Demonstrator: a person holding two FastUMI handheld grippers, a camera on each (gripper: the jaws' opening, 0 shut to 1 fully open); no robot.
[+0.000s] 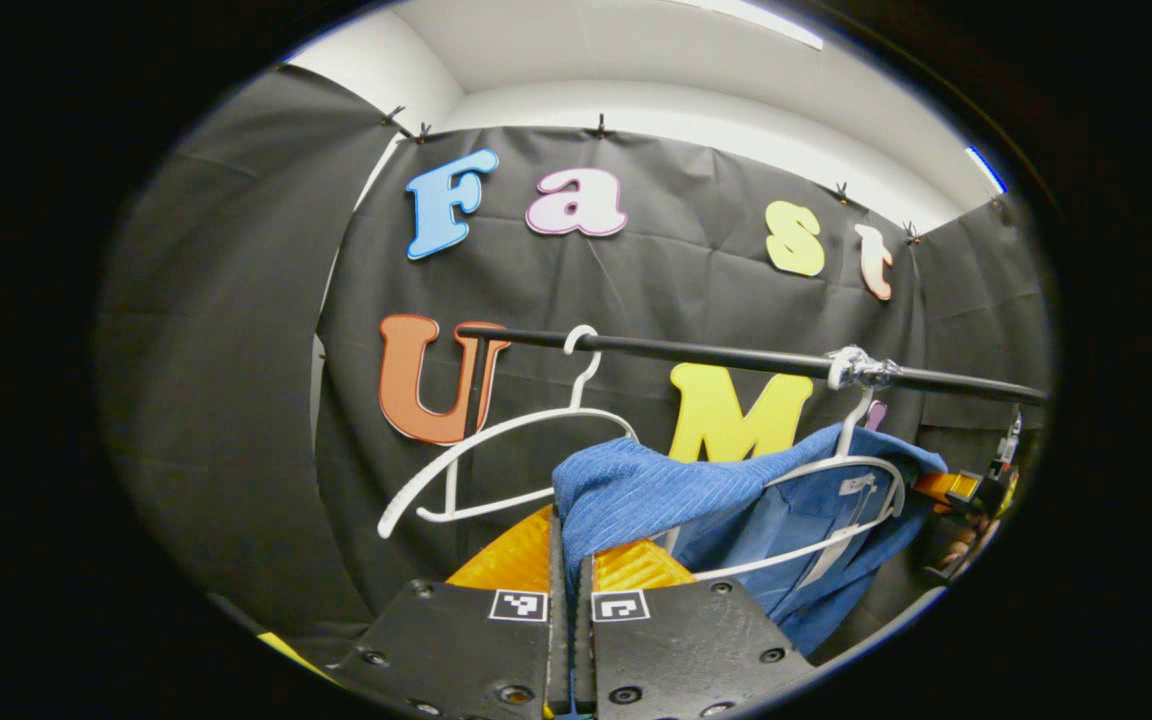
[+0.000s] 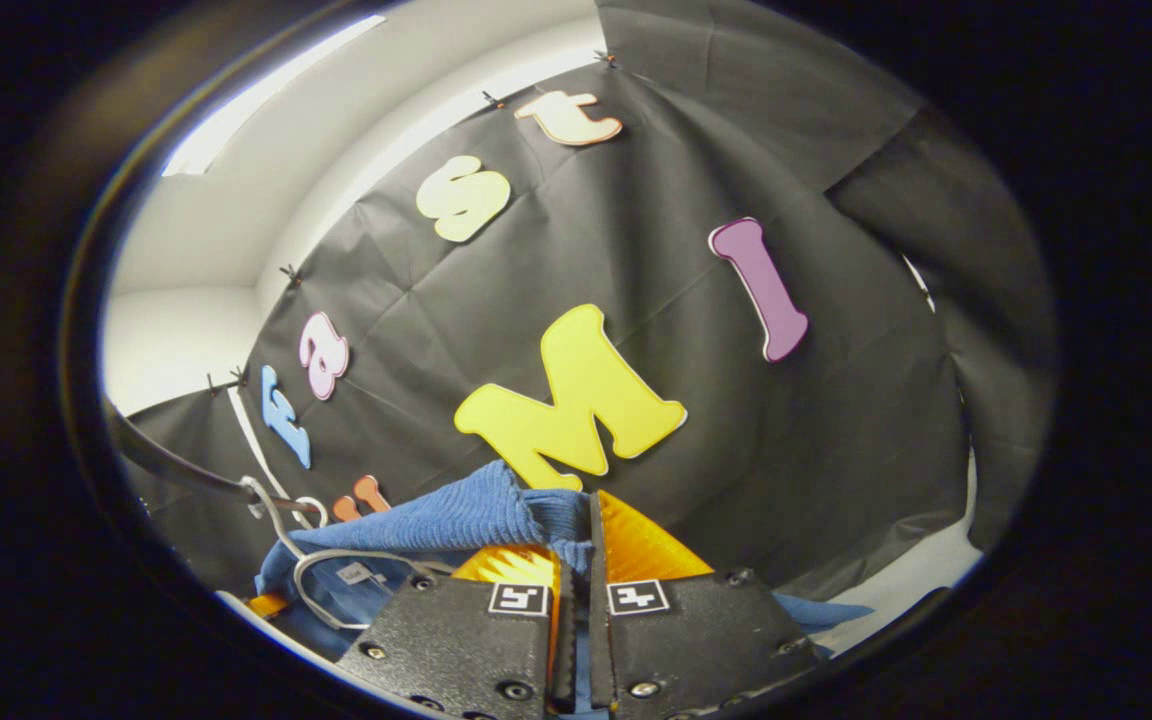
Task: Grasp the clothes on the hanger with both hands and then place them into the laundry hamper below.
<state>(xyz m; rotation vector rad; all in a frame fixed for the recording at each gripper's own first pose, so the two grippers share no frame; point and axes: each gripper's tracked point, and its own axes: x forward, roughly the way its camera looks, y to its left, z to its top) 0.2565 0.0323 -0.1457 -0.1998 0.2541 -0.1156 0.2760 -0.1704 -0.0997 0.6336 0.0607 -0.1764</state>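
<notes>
A blue garment (image 1: 736, 500) hangs on a white hanger (image 1: 841, 475) from a black rail (image 1: 736, 355). In the left gripper view my left gripper (image 1: 569, 560) is shut on the garment's left shoulder, the cloth bunched up between the fingers. At the far right edge the other gripper (image 1: 976, 492) shows with a hand. In the right gripper view my right gripper (image 2: 576, 555) is shut on the blue garment (image 2: 456, 520) at its other shoulder, with the white hanger (image 2: 336, 570) to the left. The hamper is out of sight.
An empty white hanger (image 1: 496, 460) hangs on the rail left of the garment. The rail's black upright (image 1: 476, 400) stands behind it. Black cloth walls close in behind and on both sides.
</notes>
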